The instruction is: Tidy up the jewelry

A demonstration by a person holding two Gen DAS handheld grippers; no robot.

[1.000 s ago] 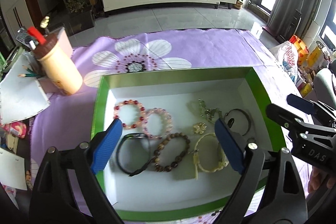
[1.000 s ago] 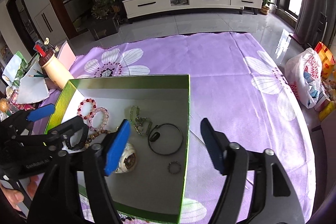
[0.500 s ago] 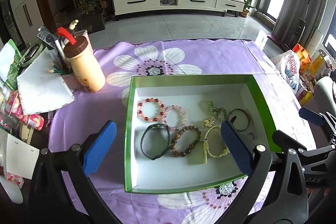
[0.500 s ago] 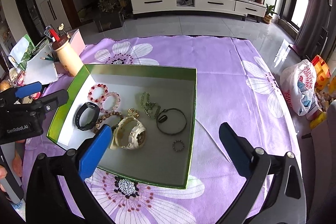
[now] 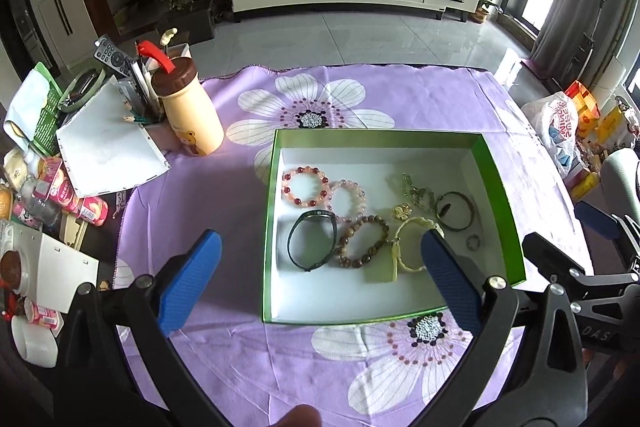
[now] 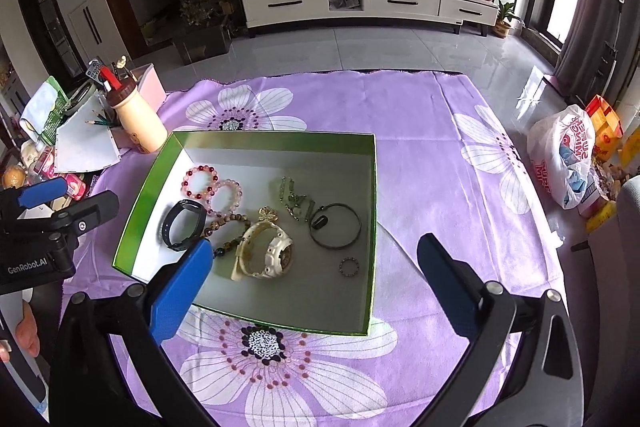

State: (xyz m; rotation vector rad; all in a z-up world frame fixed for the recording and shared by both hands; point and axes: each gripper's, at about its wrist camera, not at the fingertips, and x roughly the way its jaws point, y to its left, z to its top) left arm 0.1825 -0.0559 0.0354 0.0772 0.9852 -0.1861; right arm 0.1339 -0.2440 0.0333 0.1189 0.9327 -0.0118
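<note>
Both the left gripper (image 5: 318, 277) and right gripper (image 6: 312, 281) gape empty; ahead, the stiff, light cream watch (image 6: 266, 251) likely grips best across its strap.

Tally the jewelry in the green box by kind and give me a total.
In the green box:
Beaded bracelets: 3 (red and pink, pale pink, brown)
Watches or wristbands: 2 (cream watch, black band)
Dark bangle: 1
Small ring: 1
Gold flower piece: 1
Metal chain: 1
Total: 9
</note>
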